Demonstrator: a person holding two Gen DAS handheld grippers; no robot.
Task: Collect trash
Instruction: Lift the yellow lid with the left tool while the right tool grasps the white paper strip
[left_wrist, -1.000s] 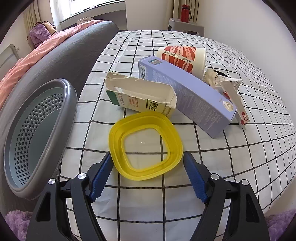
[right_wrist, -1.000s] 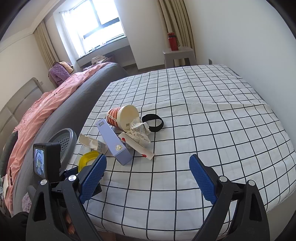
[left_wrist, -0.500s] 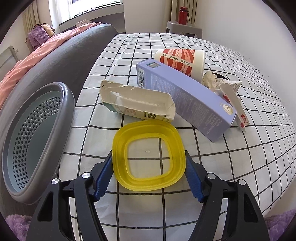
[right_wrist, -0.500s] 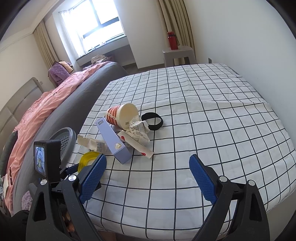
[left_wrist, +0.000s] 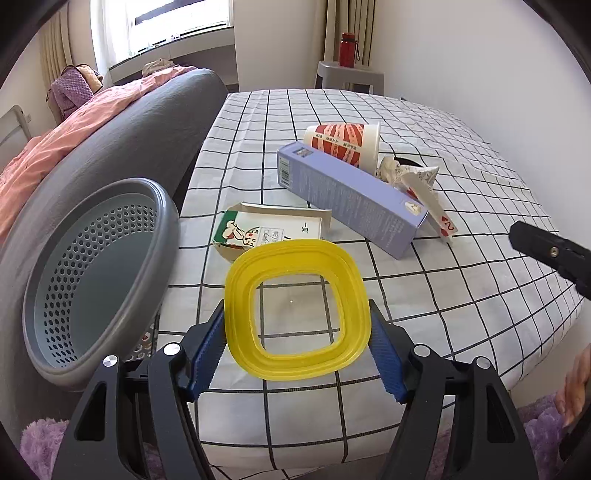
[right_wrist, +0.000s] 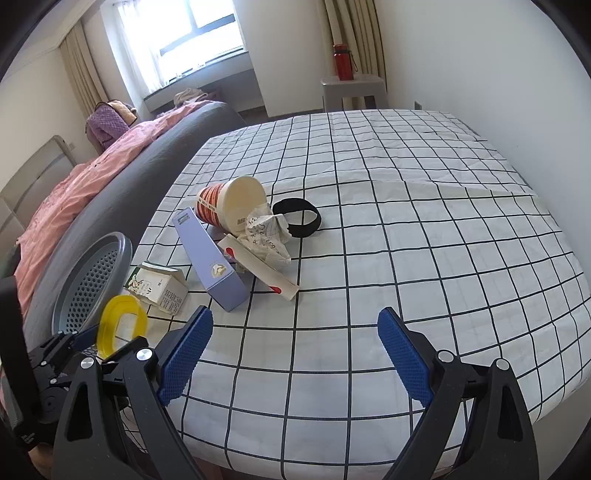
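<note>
My left gripper (left_wrist: 297, 314) is shut on a yellow lid ring (left_wrist: 240, 295), its blue pads pressing the lid's two sides. The lid hangs just above the checked bed sheet near the front edge; it also shows tilted in the right wrist view as the yellow lid (right_wrist: 107, 325). On the sheet beyond lie a torn milk carton (left_wrist: 266, 229), a purple box (left_wrist: 354, 199), a red-and-white paper cup (left_wrist: 343, 142) on its side, crumpled paper (left_wrist: 399, 171) and a black band (right_wrist: 299, 218). My right gripper (right_wrist: 295, 317) stands open over bare sheet with nothing between its fingers.
A grey perforated basket (left_wrist: 162, 229) stands tilted to the left of the lid, against the grey bed frame. A hand (left_wrist: 576, 380) shows at the lower right. A stool with a red bottle (right_wrist: 343, 62) stands at the far wall.
The left jaws closed onto the yellow lid and lifted it off the sheet, drawing back toward the bed's front edge. The right gripper dipped slightly and stayed open.
</note>
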